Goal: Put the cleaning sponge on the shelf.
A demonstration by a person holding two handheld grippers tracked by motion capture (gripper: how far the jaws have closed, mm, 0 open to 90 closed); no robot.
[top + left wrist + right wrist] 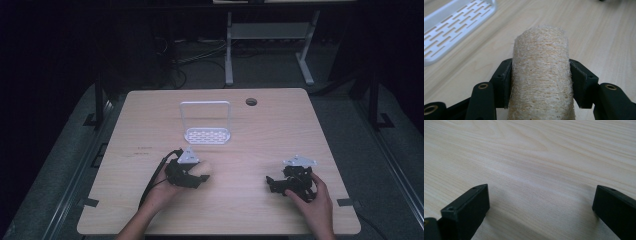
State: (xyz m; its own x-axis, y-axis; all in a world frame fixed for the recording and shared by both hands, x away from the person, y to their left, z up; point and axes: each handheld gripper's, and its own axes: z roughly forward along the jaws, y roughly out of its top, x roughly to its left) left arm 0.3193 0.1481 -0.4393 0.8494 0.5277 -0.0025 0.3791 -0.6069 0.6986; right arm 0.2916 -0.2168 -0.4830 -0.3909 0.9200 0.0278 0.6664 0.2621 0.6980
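A pale wooden table point(235, 210) with a light grain carried everything. A round cable hole point(251, 102) sat in its top at about one o'clock, near the far edge. Toward twelve o'clock, a white rack point(207, 134) rested directly on the wood, its slotted base flat and its thin frame standing upright at the back. Dark tabs point(345, 202) stuck out at the near corners, at about four and eight o'clock. The wood around the rack lay bare.
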